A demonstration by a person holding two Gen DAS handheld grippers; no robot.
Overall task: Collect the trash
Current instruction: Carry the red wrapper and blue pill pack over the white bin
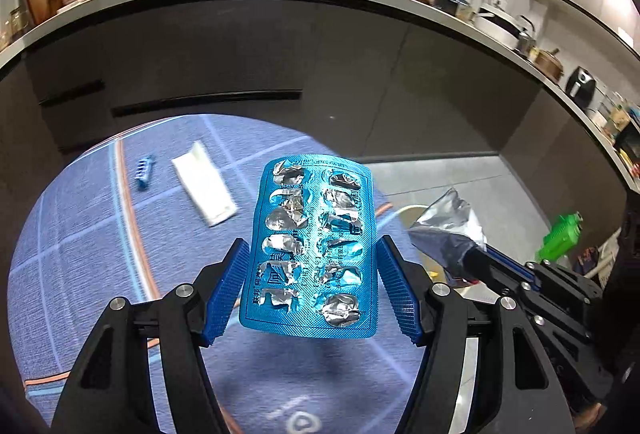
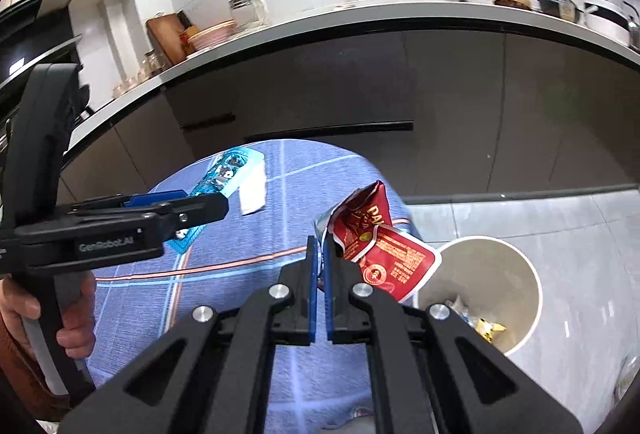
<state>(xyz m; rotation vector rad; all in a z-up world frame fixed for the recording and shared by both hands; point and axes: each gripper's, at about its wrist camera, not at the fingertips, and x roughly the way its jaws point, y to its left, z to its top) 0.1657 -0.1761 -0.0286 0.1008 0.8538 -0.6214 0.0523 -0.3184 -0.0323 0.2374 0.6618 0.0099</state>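
The left gripper [image 1: 310, 288] has a spent blue blister pack [image 1: 312, 248] between its ribbed blue pads, jaws drawn in to the pack's width so they pinch its two long edges; the pack stands upright, clear of the round table's blue cloth [image 1: 88, 274]. The right gripper [image 2: 320, 274] has its jaws nearly together, clamped on one edge of a crumpled red snack wrapper [image 2: 380, 250], silver on its inner side, which juts out beyond the table's right edge toward the white waste bin [image 2: 520, 270] on the floor. That bin already has scraps in it, among them something yellow. My read is that both pieces are lifted and carried edge-on so they can be let fall straight into the bin, the wrapper first since it is nearer the rim. Still lying on the cloth toward the table's far edge are a folded white paper [image 1: 204, 188] and, near it to the left, a small blue plastic piece [image 1: 145, 170], likely next to be gathered.
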